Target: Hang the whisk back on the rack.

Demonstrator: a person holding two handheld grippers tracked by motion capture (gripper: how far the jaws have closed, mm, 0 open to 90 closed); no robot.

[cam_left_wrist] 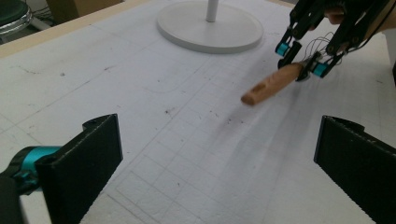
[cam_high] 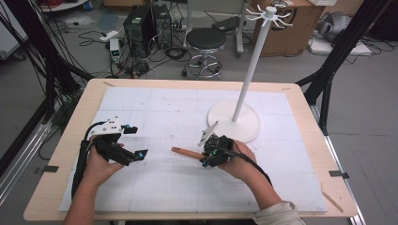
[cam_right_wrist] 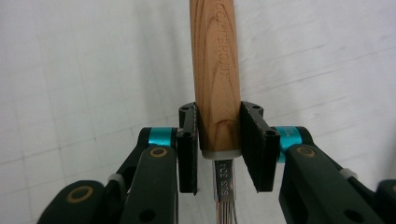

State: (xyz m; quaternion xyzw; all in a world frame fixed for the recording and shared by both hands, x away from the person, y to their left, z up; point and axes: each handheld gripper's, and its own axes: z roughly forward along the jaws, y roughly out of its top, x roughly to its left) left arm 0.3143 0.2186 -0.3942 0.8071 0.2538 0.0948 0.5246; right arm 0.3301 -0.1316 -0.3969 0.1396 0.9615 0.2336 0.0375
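- my right gripper (cam_right_wrist: 218, 149) clamped the wooden-handled steel whisk (cam_right_wrist: 215, 70) at its handle's metal end, to steer it.
- my left gripper (cam_left_wrist: 215, 158) gaped wide and empty, facing the handle's free end.

A wooden-handled utensil (cam_high: 184, 152) is being held between the grippers, with the stand (cam_high: 233, 121) behind it.

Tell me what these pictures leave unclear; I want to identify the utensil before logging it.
- wooden-handled utensil: its working end, cut off by the bottom edge in the right gripper view, hidden behind the right gripper in the high view.
- Handle lettering: blurred.
- white stand: nothing legible on its small hooks, high view.
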